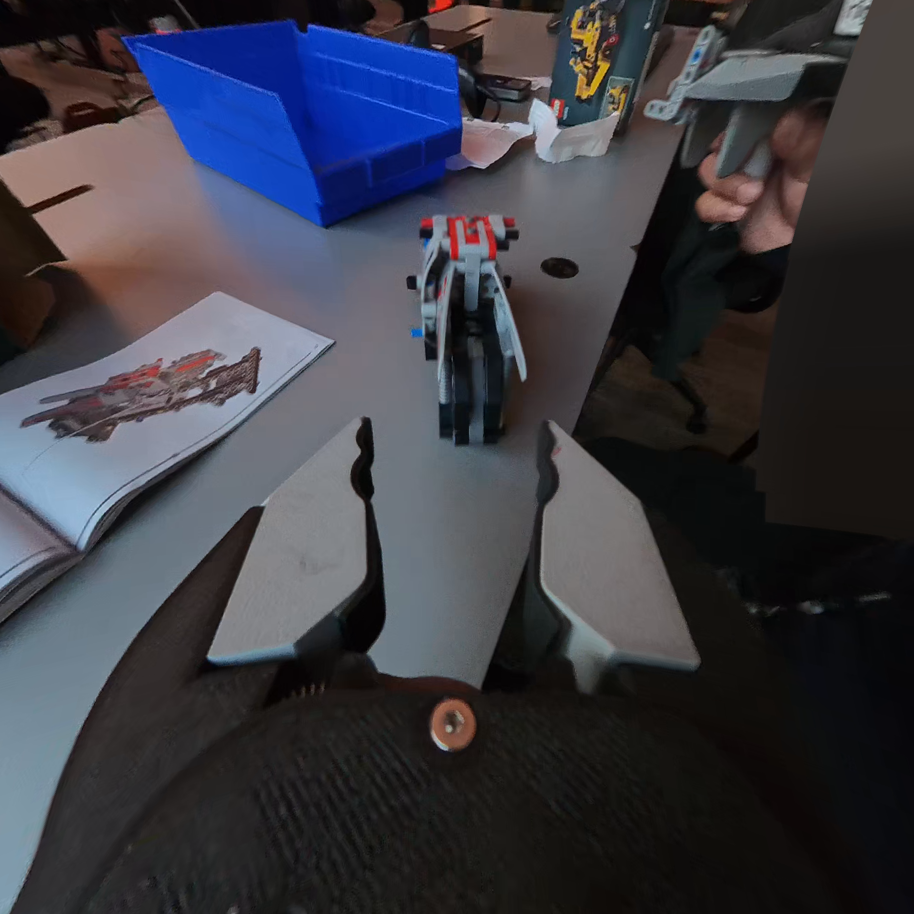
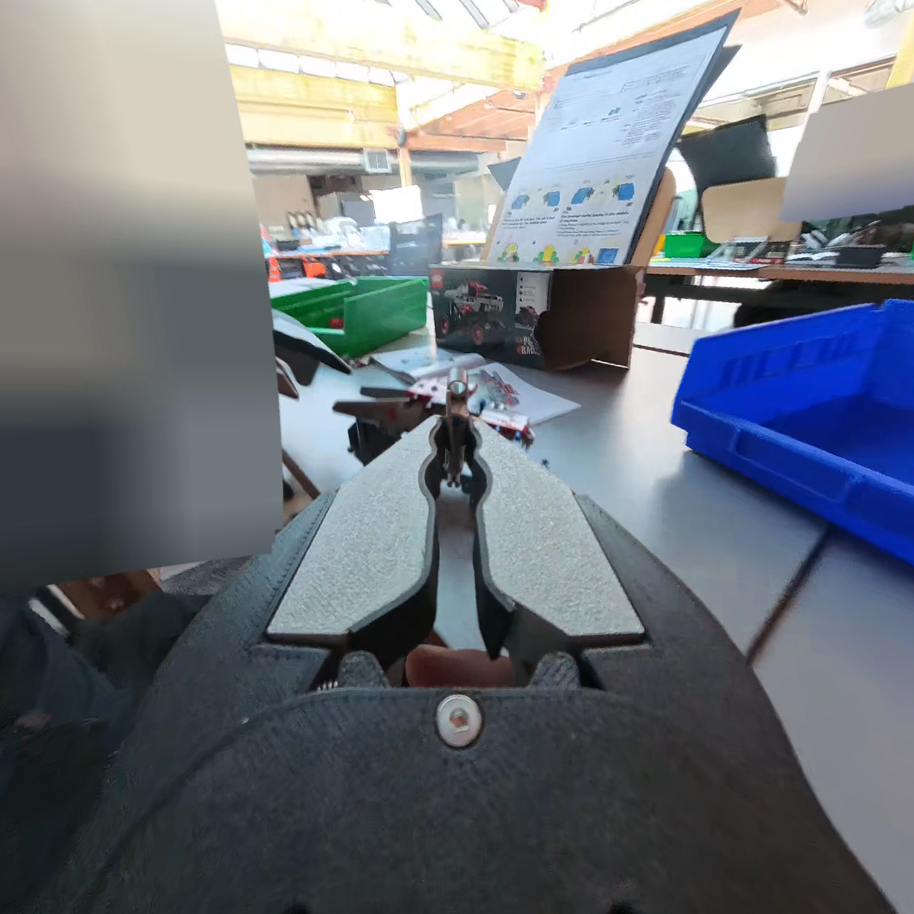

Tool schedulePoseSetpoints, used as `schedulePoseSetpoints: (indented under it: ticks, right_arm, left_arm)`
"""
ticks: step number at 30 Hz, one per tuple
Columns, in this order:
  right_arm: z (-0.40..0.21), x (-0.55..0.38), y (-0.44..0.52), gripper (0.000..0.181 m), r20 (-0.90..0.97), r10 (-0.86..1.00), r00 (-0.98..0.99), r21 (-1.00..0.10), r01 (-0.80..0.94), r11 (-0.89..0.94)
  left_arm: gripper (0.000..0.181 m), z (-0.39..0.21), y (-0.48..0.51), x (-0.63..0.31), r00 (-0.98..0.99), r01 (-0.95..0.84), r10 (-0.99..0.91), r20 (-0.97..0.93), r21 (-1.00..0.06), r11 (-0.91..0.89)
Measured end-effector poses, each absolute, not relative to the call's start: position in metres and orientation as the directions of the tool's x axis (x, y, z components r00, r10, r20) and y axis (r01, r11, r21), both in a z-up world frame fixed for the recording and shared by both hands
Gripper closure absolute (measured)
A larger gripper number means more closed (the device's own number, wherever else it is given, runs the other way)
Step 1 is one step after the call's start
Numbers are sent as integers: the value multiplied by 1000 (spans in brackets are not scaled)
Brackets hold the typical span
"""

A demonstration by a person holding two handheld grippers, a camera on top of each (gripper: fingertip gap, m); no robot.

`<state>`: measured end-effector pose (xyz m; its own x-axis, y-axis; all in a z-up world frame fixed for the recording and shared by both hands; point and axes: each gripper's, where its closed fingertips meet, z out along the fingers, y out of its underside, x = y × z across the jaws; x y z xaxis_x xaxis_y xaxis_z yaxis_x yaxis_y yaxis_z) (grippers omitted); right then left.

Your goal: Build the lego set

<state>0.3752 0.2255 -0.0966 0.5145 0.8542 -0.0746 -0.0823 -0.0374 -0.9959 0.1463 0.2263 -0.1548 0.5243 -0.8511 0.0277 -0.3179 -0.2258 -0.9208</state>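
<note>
The left tongs [image 1: 455, 445] are spread wide and empty, low over the grey table [image 1: 277, 277]. Just ahead of their tips the half-built model [image 1: 467, 321] stands on the table, a narrow grey, black and red assembly with its long axis running away from the camera. To the left an open manual [image 1: 148, 395] lies flat, showing a drawing of the build. Beyond the model sits a blue bin [image 1: 306, 114], and farther back a set box [image 1: 598, 59] stands upright next to crumpled white paper [image 1: 569, 133].

The right tongs [image 2: 455, 435] are pressed nearly together, pinching a small grey piece [image 2: 456, 410] that sticks up past their tips. In the left wrist view these tongs [image 1: 677, 104] are held up off the table edge, with a hand [image 1: 756, 188] on the grip and the grey piece [image 1: 692, 74] at their end. Past the right tongs the model [image 2: 395, 410] appears low on the table, partly hidden by the tips. The blue bin [image 2: 801, 410] is to the right, a green bin [image 2: 366, 311] and another box [image 2: 494, 316] farther back.
</note>
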Motion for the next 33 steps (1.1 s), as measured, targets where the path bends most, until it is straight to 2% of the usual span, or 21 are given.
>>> schedulePoseSetpoints:
  ticks: [4,8,10,12,16,18,20,21,24,26,28,31,33]
  right_arm:
    - [-90,355,251,178,-301,911,282,-939,-255,-232]
    - [-81,357,268,178,-534,845,24,-773,-420,-476]
    - [-86,357,279,179,-582,813,5,-727,-451,-517]
    - [-93,357,291,178,-619,786,18,-696,-477,-537]
    - [-101,357,299,178,-651,759,29,-662,-510,-549]
    - [-101,357,298,179,-663,748,40,-649,-529,-547]
    - [-98,353,289,180,-669,742,48,-648,-526,-551]
    - [-96,349,282,179,-669,742,50,-656,-511,-556]
    - [-86,336,257,178,-666,745,35,-659,-497,-565]
    - [-82,319,242,178,-695,719,-19,-619,-492,-611]
    - [-80,298,228,178,-744,659,-111,-533,-495,-686]
    - [-78,268,209,178,-804,540,-251,-372,-496,-785]
    - [-83,252,199,178,-834,463,-300,-284,-485,-827]
  left_arm:
    - [112,-160,242,186,454,-342,-891,26,-918,-201]
    - [114,-168,251,203,445,-422,-895,-16,-886,-194]
    - [125,-169,250,207,420,-449,-907,-37,-876,-173]
    - [118,-170,260,203,434,-480,-897,-81,-863,-155]
    - [118,-167,288,181,496,-487,-857,-139,-862,-142]
    - [118,-167,298,172,529,-449,-843,-100,-876,-177]
    - [109,-165,291,169,522,-406,-852,-31,-887,-217]
    - [112,-160,285,166,527,-396,-849,-32,-894,-212]
    - [120,-129,263,161,563,-356,-815,-138,-931,-88]
    - [132,-111,237,179,513,-356,-831,-215,-934,22]
    - [136,-107,210,212,434,-379,-854,-288,-918,117]
    - [134,-113,206,239,443,-507,-721,-533,-812,289]
    - [150,-106,201,247,448,-520,-614,-650,-748,412]
